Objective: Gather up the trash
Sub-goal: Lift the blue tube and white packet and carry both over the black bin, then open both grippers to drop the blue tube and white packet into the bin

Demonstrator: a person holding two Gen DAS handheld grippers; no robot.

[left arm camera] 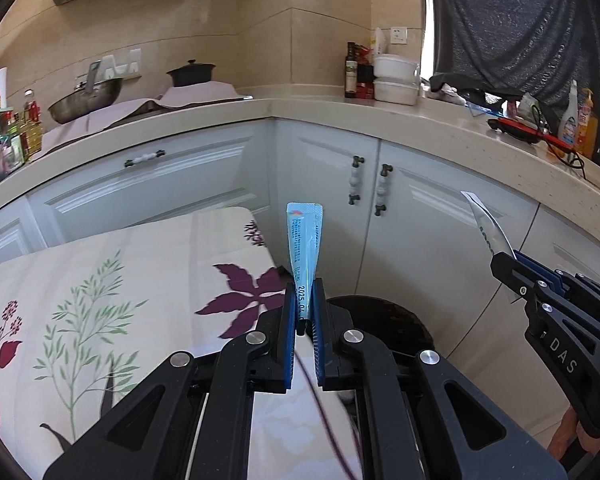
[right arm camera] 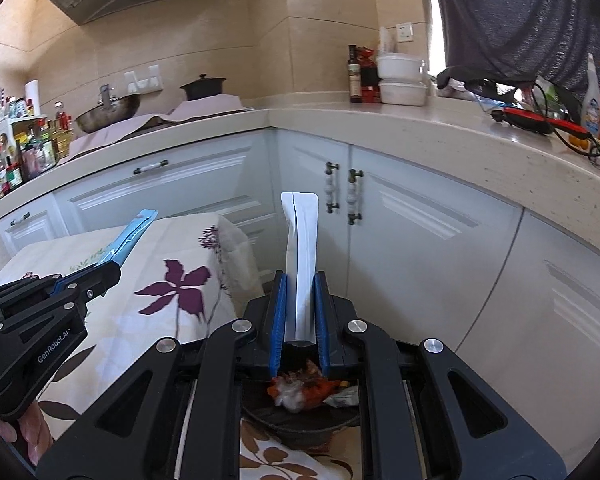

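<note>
1. Left claw (left arm camera: 305,300): we see its blue pads clamped on a light blue sachet (left arm camera: 303,246), which stands upright out of the jaws.
2. Right claw (right arm camera: 300,300): we see it clamped on a white packet (right arm camera: 302,260), also upright.
3. Below the right claw, we note a dark bin (right arm camera: 300,420) holding orange and white scraps (right arm camera: 300,390).
4. Beside the bin, we note a flowered tablecloth (left arm camera: 112,280); white cabinets (left arm camera: 420,220) stand behind.

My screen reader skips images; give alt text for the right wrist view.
The right gripper pinches a white packet upright above a dark bin holding trash. At left, the left gripper holds a blue sachet over a floral tablecloth.
</note>
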